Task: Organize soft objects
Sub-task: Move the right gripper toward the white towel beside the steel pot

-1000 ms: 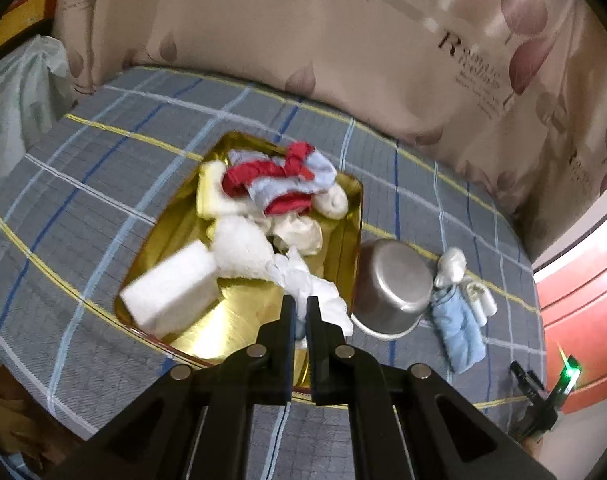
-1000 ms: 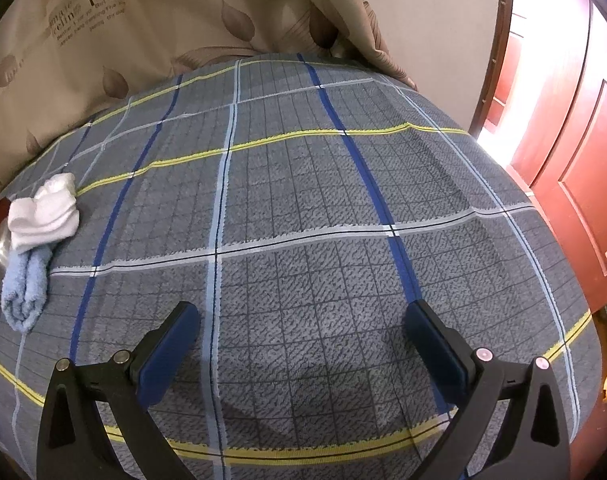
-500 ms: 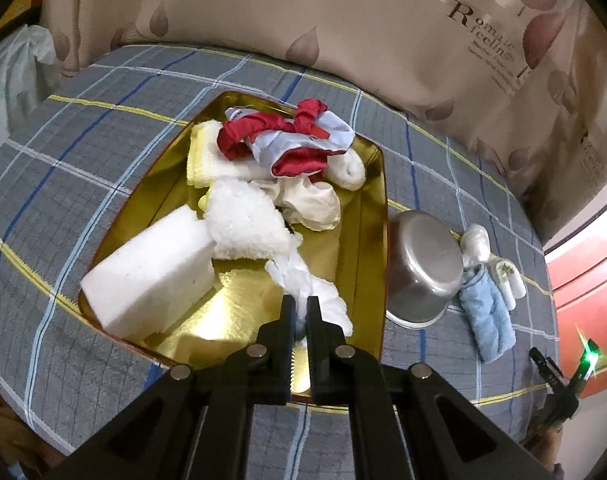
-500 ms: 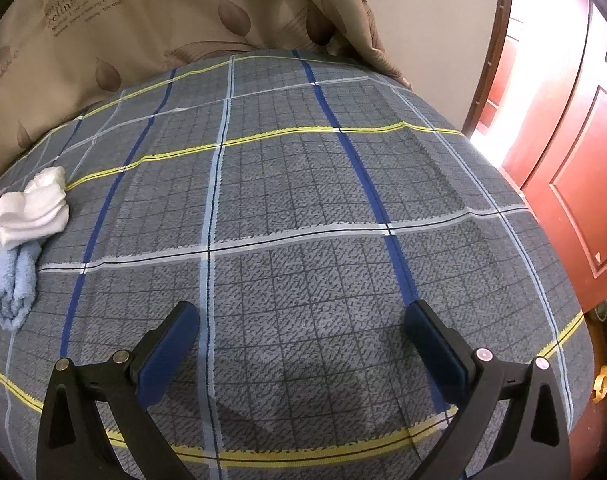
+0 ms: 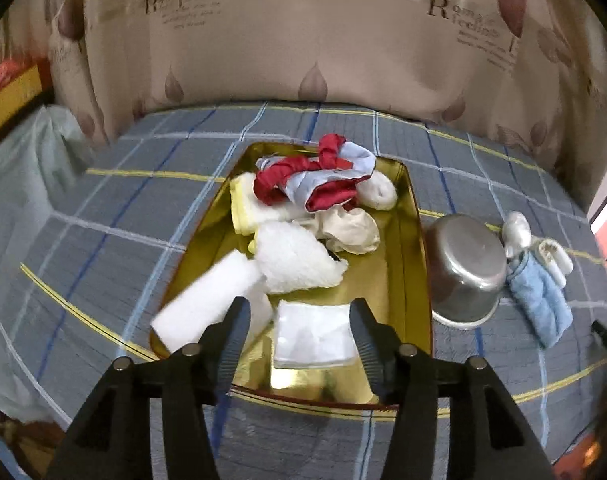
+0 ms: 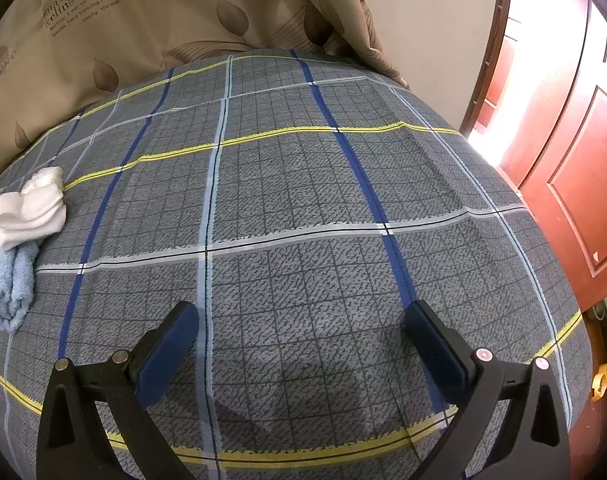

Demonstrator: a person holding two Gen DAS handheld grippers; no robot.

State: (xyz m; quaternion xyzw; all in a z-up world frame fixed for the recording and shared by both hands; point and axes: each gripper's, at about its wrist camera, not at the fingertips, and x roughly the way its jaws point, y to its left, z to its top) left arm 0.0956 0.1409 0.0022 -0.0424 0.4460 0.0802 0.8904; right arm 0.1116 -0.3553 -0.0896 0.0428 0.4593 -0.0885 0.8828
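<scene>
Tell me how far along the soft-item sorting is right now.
Done: the gold tray holds a foam block, towels and red cloth. In hand: nothing; the left gripper has just been opening, and the folded white cloth lies free on the tray between its fingers. The right gripper is open over bare bedspread. Left: the blue towel and white socks beside the metal pot.

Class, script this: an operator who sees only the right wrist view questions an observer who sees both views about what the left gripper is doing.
Operator: What is the left gripper up to?
Observer: The left gripper has just been opening its jaws; a folded white cloth lies loose between them.
Operator: What is the cloth lying on?
Observer: A gold tray, heaped further back with other soft things.
</scene>
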